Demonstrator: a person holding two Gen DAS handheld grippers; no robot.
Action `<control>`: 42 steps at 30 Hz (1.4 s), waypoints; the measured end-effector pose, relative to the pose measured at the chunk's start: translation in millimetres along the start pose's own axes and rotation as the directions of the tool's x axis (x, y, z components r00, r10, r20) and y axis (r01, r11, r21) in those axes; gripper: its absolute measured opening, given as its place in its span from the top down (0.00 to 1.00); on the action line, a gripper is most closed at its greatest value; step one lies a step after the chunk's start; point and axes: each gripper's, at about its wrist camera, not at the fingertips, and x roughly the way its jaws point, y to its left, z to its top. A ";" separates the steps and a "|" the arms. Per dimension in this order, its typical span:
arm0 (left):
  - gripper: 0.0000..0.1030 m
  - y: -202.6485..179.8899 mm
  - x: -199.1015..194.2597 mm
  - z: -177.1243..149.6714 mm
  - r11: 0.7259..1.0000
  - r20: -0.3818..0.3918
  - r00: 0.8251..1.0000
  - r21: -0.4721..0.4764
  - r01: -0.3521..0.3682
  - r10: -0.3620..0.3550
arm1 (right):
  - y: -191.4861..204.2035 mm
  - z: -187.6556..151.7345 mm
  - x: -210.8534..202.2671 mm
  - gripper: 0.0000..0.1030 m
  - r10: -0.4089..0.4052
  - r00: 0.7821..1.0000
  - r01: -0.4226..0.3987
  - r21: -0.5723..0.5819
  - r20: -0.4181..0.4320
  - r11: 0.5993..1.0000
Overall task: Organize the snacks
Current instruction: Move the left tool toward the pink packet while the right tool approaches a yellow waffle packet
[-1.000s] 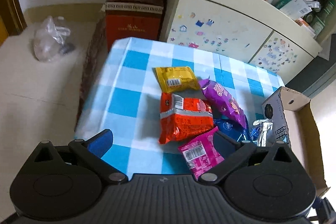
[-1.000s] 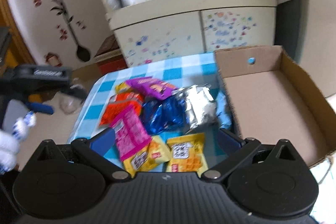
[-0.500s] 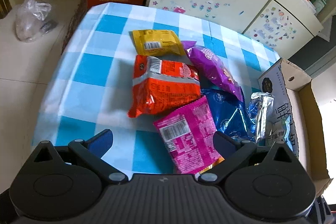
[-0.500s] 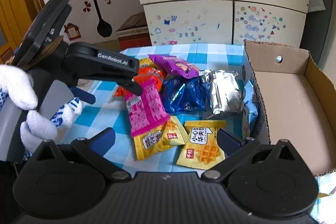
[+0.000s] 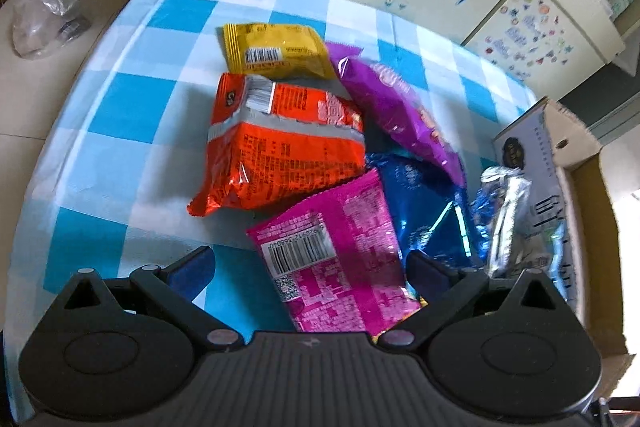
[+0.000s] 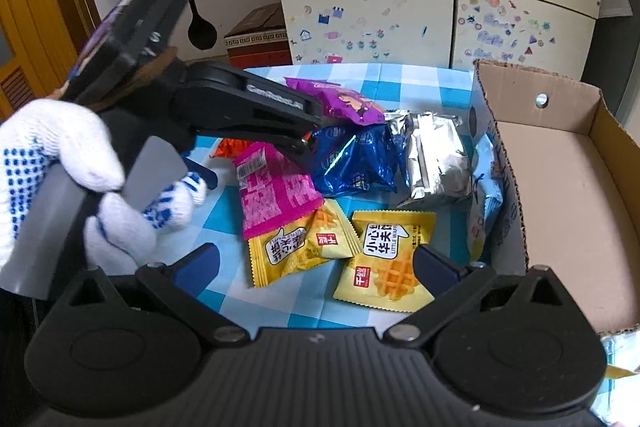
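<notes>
A blue-and-white checked tablecloth [image 5: 120, 115] is covering the table, and an open cardboard box [image 6: 560, 187] is standing at its right edge with its floor bare. Snack packets are lying heaped beside the box: an orange packet [image 5: 280, 151], a purple packet [image 5: 400, 111], a blue packet [image 6: 352, 159], a silver packet [image 6: 434, 151], a pink packet [image 5: 340, 255], a yellow packet [image 5: 276, 51] and two yellow waffle packets [image 6: 388, 259] nearest the right gripper [image 6: 316, 269]. The left gripper [image 5: 308, 269], held in a white dotted glove [image 6: 72, 163], is hovering with jaws spread wide on either side of the pink packet, gripping nothing. The right gripper is also hanging spread and empty above the waffle packets.
</notes>
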 end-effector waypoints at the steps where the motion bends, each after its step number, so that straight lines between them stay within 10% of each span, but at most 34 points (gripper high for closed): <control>1: 0.00 0.3 2.3 -0.5 1.000 -0.003 1.000 0.002 -0.007 0.007 | -0.2 -0.2 2.4 0.01 0.000 1.000 0.000 -0.003 -0.003 1.000; 15: 0.00 43.4 -5.0 -4.2 0.983 -0.084 0.986 -0.107 -0.151 0.143 | 8.4 1.2 48.4 0.01 0.038 0.999 -0.040 -0.060 -0.033 0.997; 29: 0.00 54.4 -15.1 -7.0 0.984 -0.093 0.991 -0.144 -0.109 0.096 | 26.1 0.5 70.4 0.01 0.017 1.000 -0.019 -0.171 -0.015 0.985; 42: 0.00 58.7 -18.0 -15.8 0.970 -0.081 0.970 -0.069 -0.234 0.228 | 31.1 -10.1 61.7 0.25 0.097 0.989 -0.116 -0.189 -0.110 0.975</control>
